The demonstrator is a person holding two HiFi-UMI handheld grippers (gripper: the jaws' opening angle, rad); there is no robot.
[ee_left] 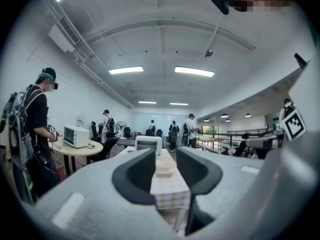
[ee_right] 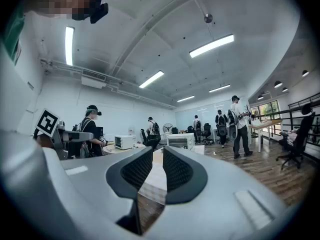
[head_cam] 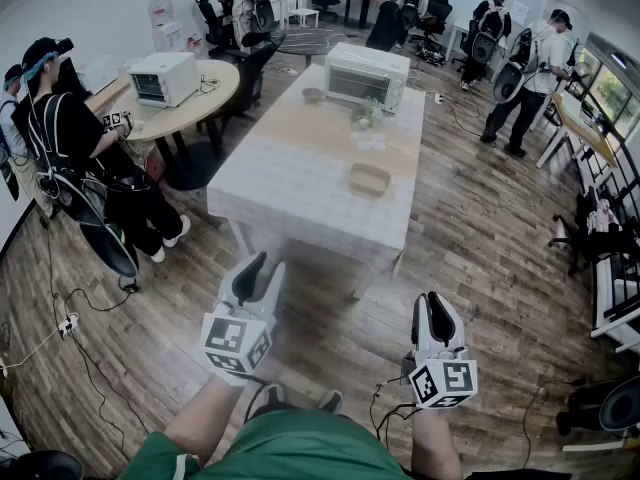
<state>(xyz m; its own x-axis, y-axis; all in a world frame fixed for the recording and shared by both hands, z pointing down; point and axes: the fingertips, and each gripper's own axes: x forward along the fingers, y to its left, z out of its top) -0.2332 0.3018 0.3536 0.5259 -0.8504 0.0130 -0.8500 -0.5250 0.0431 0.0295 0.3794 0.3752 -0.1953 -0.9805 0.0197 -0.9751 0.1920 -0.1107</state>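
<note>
Both grippers hung low over the floor (head_cam: pixel 335 336), short of the table (head_cam: pixel 290 188) and touching nothing. The left gripper (head_cam: pixel 262 264) had its fingers spread, with a clear gap and nothing between them. In its own view that gap framed the tray (ee_left: pixel 163 172) straight ahead, so this gripper pointed down the table at it. The right gripper (head_cam: pixel 437 300) had its fingers set close, with only a narrow slit between them, and it too held nothing. Through the slit showed the near part of the table, not the tray.

The tray, shallow and pale, lay on the near half of the table toward its right side, well apart from both grippers. From the fingers it lay forward and higher: ahead and to the right of the left gripper, ahead and a little to the left of the right one. Neither was plainly nearer in the head view. The tray's long side ran across the table, while the table itself ran lengthwise away from the person and ended at the oven (head_cam: pixel 367 73). A bowl (head_cam: pixel 313 95) stood near that oven. A second oven (head_cam: pixel 163 76) sat on a round table (head_cam: pixel 205 93) at the left, beside a standing person (head_cam: pixel 70 138).
</note>
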